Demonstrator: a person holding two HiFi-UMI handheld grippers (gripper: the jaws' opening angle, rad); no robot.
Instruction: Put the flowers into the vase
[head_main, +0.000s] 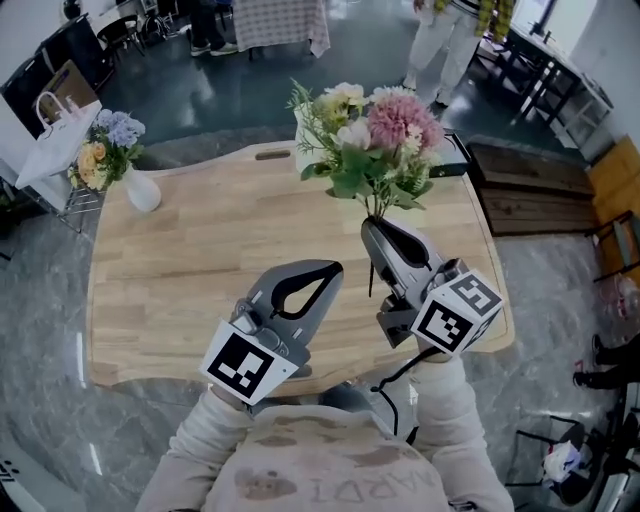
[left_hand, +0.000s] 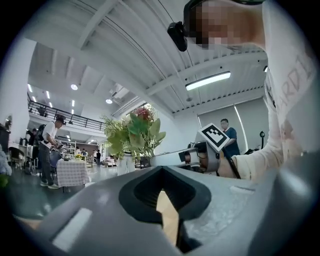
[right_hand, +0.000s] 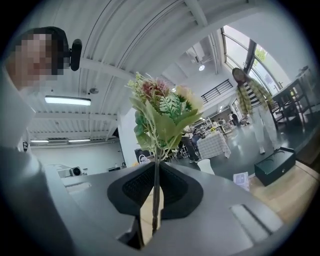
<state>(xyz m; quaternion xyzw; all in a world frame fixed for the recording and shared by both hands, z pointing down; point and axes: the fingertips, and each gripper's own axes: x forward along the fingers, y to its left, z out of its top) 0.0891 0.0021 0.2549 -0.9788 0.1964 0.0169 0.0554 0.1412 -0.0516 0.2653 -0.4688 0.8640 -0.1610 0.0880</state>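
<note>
My right gripper (head_main: 382, 228) is shut on the thin stem (right_hand: 156, 195) of a bouquet (head_main: 375, 135) of pink, cream and white flowers with green leaves. It holds the bouquet upright above the wooden table (head_main: 200, 260). The same bouquet (right_hand: 162, 107) rises straight out of the jaws in the right gripper view. A small white vase (head_main: 142, 190) stands at the table's far left corner with blue and orange flowers (head_main: 105, 145) in it. My left gripper (head_main: 322, 270) is shut with nothing in it, near the table's front edge, left of the right gripper.
A white object (head_main: 306, 135) stands on the far edge, partly hidden behind the bouquet. A dark case (head_main: 455, 160) lies at the far right corner. A white paper bag (head_main: 55, 135) sits off the table's left. People stand beyond the table on the floor.
</note>
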